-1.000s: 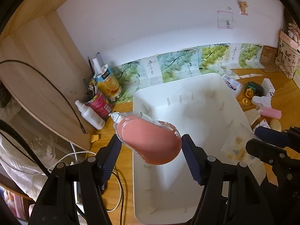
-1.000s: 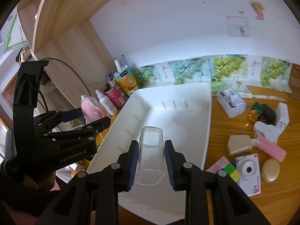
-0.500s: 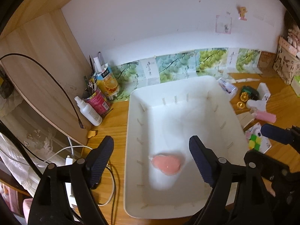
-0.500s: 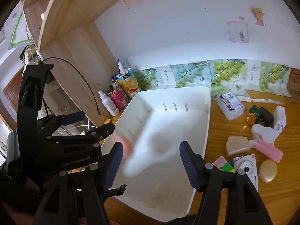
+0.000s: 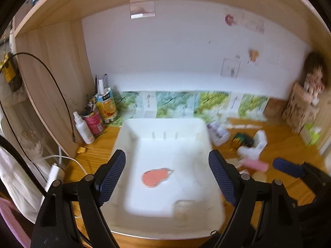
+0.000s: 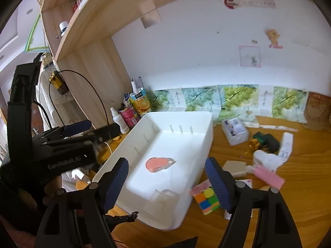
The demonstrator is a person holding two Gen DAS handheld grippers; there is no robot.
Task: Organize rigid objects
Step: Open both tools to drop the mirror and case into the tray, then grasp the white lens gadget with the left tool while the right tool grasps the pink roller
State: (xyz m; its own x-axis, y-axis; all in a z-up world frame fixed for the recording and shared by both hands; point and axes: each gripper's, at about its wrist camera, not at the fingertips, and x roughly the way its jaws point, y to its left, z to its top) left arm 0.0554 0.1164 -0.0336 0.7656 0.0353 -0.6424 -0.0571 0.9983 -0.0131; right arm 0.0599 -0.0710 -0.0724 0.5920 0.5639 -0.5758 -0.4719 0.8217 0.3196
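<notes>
We see left tongs [image 5: 166, 176] wide, empty; right tongs [image 6: 166, 183] opening, empty. Pink teardrop bottle [image 6: 158, 163] and clear plastic case [image 6: 163, 196] lie in white plastic tray [image 6: 206, 136].

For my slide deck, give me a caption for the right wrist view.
Right gripper, jaws opening and empty, above white bin holding pink bottle.

"GenRobot.AI" on left gripper [image 6: 92, 129]
</notes>
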